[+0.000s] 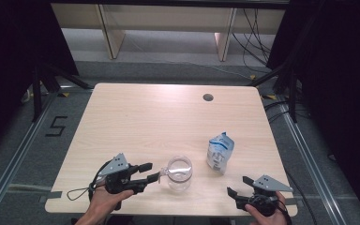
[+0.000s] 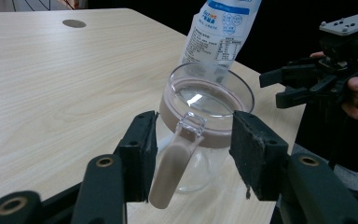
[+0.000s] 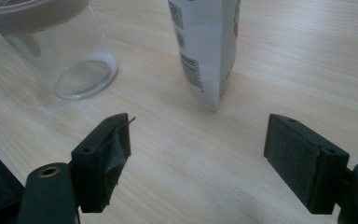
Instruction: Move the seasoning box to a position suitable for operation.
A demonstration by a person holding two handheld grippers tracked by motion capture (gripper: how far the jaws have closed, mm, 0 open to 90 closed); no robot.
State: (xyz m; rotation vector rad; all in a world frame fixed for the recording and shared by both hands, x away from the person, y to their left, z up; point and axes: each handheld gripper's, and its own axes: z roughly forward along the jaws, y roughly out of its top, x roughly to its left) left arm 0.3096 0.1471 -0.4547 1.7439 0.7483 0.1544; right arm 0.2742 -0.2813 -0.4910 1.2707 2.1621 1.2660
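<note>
The left gripper (image 1: pixel 153 172) is reaching level toward the jug (image 1: pixel 179 173) — jaws released, straddling its handle (image 2: pixel 176 163); the right gripper (image 1: pixel 238 185) is resting released, empty.

Clear glass jug (image 1: pixel 178 173) with a beige rim band and beige handle (image 2: pixel 175 170), white pouch (image 1: pixel 220 152) printed in blue with black text, two black hand-held grippers with grey top plates, pale wood-grain desk (image 1: pixel 145 122).

Clear glossy plastic jug (image 1: pixel 179 172), shiny printed pouch (image 1: pixel 220 151), matt pale wood-grain table (image 1: pixel 150 117).
</note>
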